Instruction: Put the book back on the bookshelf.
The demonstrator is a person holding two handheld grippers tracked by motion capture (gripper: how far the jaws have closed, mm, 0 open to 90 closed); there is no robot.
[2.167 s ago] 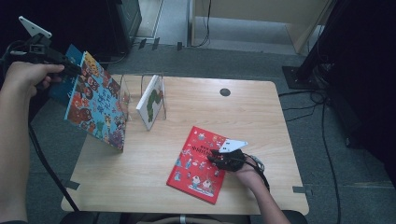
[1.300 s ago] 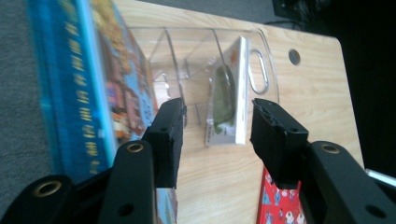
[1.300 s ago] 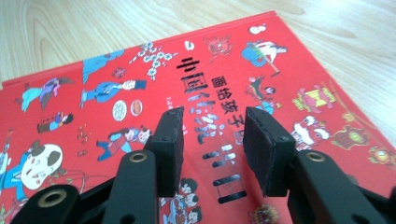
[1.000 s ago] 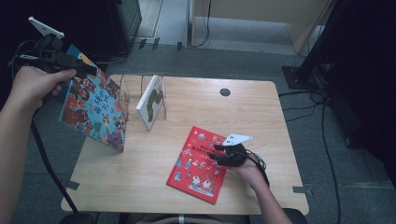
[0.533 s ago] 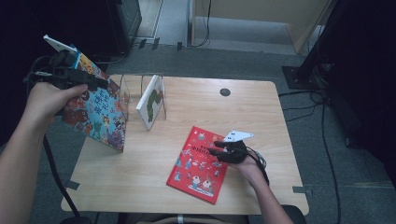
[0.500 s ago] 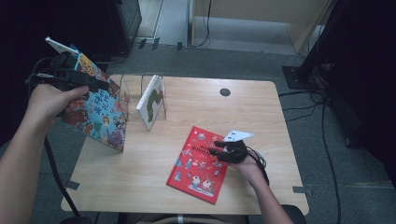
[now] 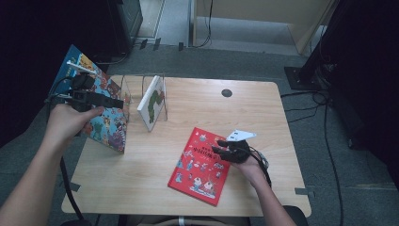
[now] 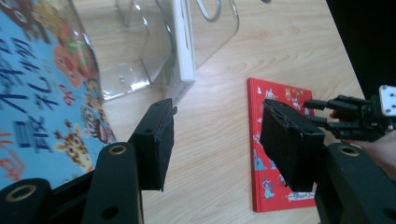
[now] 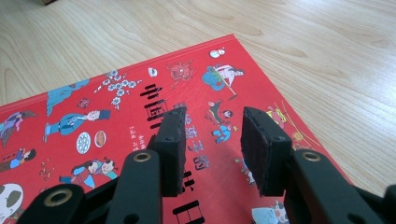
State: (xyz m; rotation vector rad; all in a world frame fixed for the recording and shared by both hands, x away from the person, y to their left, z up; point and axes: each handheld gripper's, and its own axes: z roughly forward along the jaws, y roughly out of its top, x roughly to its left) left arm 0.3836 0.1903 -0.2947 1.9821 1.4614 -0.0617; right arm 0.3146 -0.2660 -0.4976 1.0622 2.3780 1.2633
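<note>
A blue picture book [image 7: 106, 128] [image 8: 42, 93] leans upright against a clear rack [image 7: 126, 89] [image 8: 135, 60] at the table's left edge. My left gripper [image 7: 118, 102] [image 8: 217, 121] hovers in front of the book's upper part, open, with nothing between its jaws. A white book [image 7: 151, 102] [image 8: 183, 42] stands in the rack. A red picture book [image 7: 197, 170] [image 8: 280, 93] [image 9: 93, 121] lies flat near the front right. My right gripper [image 7: 222, 150] [image 9: 210, 126] is low over its cover; its jaws have just been closing, with nothing between them.
The wooden table [image 7: 141, 188] has a dark round hole [image 7: 227, 92] near its back edge. Cables run over the grey floor to the right of the table, and dark furniture stands behind it. Bare tabletop lies between the rack and the red book.
My left hand has come right and down, from beyond the table's left edge to in front of the blue book. The right gripper stays over the red book.
</note>
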